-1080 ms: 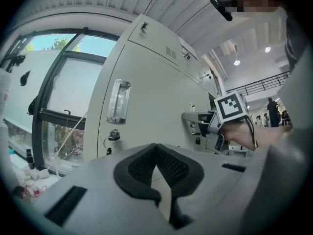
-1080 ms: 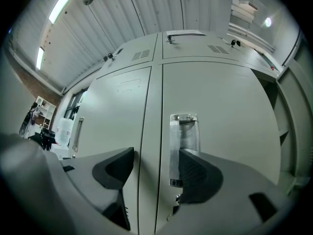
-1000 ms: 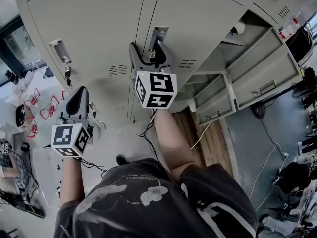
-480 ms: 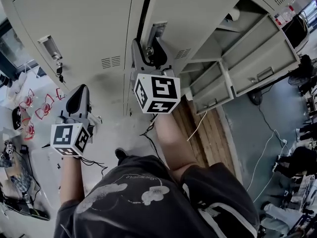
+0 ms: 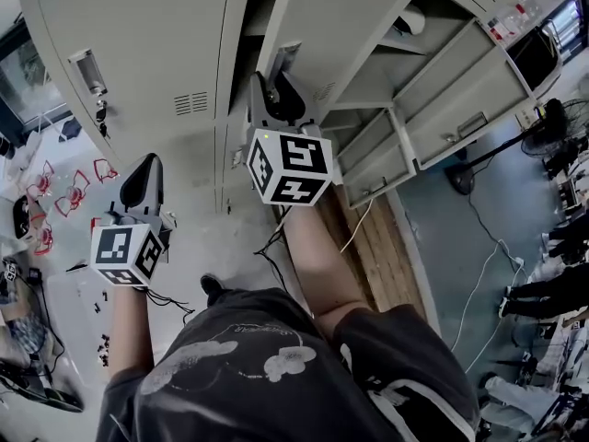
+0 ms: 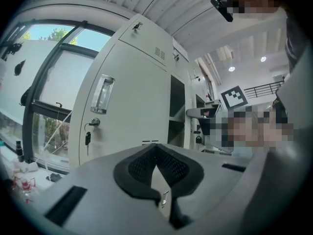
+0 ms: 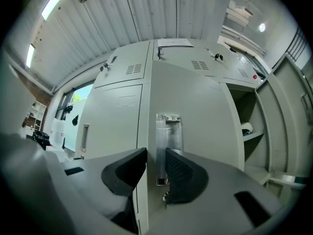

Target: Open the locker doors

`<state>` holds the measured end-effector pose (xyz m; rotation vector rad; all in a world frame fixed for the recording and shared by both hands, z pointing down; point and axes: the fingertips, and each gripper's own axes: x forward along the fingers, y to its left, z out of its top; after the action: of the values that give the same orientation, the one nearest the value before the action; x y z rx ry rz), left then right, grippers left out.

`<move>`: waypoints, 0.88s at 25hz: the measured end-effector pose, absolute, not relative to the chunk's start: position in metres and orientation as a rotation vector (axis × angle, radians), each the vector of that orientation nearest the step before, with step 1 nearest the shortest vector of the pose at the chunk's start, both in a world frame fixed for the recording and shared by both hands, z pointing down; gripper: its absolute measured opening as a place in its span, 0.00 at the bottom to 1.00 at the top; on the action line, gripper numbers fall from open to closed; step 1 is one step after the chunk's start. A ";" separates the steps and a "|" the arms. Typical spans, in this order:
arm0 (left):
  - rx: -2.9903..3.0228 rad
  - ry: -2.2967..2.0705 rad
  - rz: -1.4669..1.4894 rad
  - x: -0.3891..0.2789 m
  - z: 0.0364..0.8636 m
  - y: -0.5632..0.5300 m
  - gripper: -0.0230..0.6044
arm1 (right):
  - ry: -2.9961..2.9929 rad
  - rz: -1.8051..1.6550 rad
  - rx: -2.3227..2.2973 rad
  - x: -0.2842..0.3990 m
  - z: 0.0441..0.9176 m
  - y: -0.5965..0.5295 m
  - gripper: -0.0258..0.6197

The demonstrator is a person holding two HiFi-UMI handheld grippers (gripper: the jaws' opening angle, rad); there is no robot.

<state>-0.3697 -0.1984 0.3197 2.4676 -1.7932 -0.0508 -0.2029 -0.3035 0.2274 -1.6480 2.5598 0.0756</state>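
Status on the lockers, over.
Left gripper shut, empty. Right gripper, jaws just closing, grips handle. Middle door cracked open; left door shut. Nothing seen blocking.

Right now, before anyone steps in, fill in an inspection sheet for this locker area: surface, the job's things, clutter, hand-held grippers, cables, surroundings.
Surface: grey floor, partly bare.
Job's things: left door shut, key in its lock; middle door ajar; right doors wide open.
Clutter: red frames on the floor at left; wooden pallet by the lockers.
Grippers: left hand-held gripper shut, empty; right hand-held gripper, jaws just closing, pinches the middle door at its handle.
Cables: white cable across the pallet.
Surroundings: window at left; people at right.
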 end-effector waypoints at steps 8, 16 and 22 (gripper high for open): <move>2.521 -1.765 -0.047 -0.341 0.313 -0.197 0.05 | 2.567 0.054 -1.579 -0.187 0.226 -0.285 0.26; 2.574 -1.696 -0.074 -0.301 0.310 -0.203 0.05 | 2.629 0.039 -1.496 -0.171 0.225 -0.267 0.26; 2.614 -1.635 -0.073 -0.269 0.311 -0.200 0.05 | 2.683 0.011 -1.433 -0.154 0.225 -0.255 0.26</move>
<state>-0.2691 -0.1996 0.3110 2.6140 -1.6354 -0.0727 -0.1536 -0.2547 0.2254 -1.4335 2.6828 0.0113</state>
